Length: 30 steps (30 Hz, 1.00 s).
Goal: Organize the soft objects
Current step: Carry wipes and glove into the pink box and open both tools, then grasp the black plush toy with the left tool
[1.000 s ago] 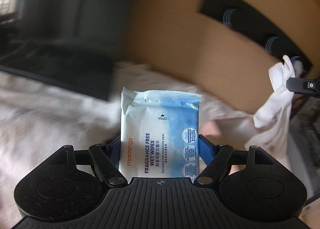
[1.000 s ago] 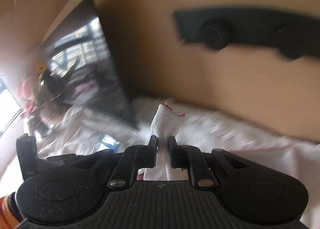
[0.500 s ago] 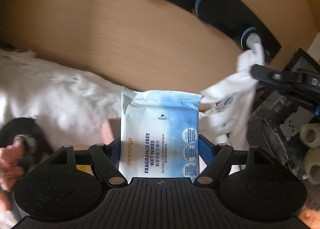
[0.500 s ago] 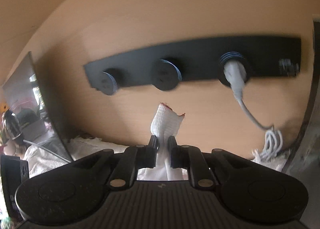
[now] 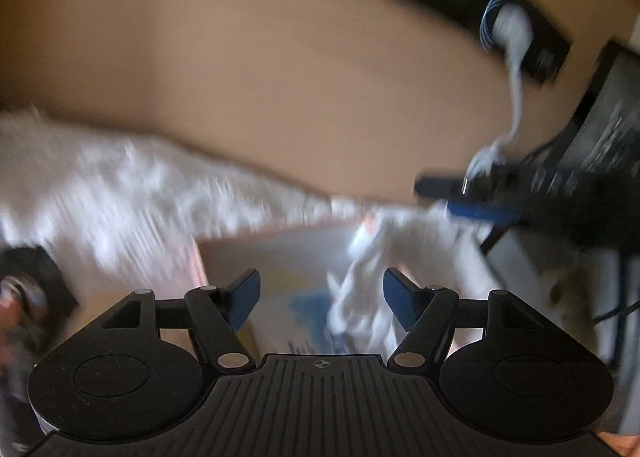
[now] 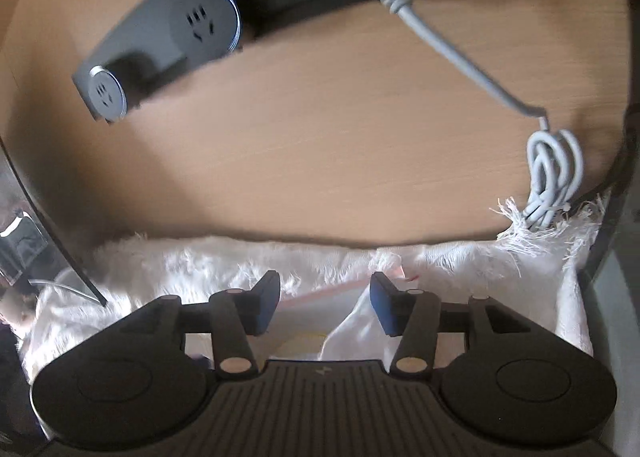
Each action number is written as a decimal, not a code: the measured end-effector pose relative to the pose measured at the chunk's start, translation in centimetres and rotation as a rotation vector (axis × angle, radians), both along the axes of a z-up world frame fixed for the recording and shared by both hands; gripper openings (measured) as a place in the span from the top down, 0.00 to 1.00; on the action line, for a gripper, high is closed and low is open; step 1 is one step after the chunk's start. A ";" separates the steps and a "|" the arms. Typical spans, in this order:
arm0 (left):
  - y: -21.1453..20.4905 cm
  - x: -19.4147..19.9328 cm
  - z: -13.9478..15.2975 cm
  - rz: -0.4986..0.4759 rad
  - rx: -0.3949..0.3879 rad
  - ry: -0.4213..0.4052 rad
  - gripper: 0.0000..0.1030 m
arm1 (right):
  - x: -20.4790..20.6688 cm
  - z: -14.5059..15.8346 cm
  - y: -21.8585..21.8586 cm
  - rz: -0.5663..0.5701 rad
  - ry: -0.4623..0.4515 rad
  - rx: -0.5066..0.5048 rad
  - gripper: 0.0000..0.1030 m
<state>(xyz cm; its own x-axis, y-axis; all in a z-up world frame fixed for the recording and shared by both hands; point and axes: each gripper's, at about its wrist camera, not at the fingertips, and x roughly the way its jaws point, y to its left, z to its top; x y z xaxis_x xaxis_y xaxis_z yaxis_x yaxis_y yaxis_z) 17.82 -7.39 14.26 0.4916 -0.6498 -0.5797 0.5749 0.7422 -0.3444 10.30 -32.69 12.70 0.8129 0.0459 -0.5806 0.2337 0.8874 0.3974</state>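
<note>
Both grippers are hanging over a pale container with their fingers released.

The left gripper (image 5: 319, 297) is closing its jaws, yet nothing is sitting between the pads. Below it, the wet wipes pack (image 5: 296, 305) is lying flat in the container (image 5: 280, 241), smeared by blur, so which way its long axis is pointing cannot be told. The right gripper (image 6: 324, 307) is opening, and the white cloth (image 6: 360, 321) is slumping loose just under its right finger, partly cut off by the gripper body. A fluffy white rug (image 6: 192, 261) is lying around the container, against a wooden panel (image 6: 320, 145).
</note>
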 end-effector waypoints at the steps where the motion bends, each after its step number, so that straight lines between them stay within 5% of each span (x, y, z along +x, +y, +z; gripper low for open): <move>1: 1.1 -0.4 0.6 0.005 -0.014 -0.022 0.29 | -0.5 0.1 0.2 0.009 -0.009 0.000 0.51; 5: 5.8 -2.0 2.0 0.084 -0.005 -0.104 0.29 | -2.1 0.2 1.7 0.054 -0.025 -0.022 0.45; 9: 13.1 -4.5 1.8 0.277 -0.047 -0.168 0.29 | -2.9 -1.1 4.2 0.102 0.025 -0.058 0.45; 13: 20.9 -6.0 -0.2 0.520 -0.142 -0.103 0.29 | -4.3 -3.3 9.0 0.183 0.060 -0.171 0.45; 15: 23.0 -6.0 -1.6 0.567 -0.147 -0.037 0.29 | -5.0 -4.2 11.5 0.227 0.058 -0.212 0.45; 24: 20.0 -5.9 -6.7 0.471 -0.023 0.086 0.29 | -7.1 -6.8 19.8 0.393 0.044 -0.332 0.38; 30: 15.9 -5.2 -7.9 0.434 0.106 0.034 0.29 | -8.2 -8.8 20.9 0.433 0.104 -0.329 0.38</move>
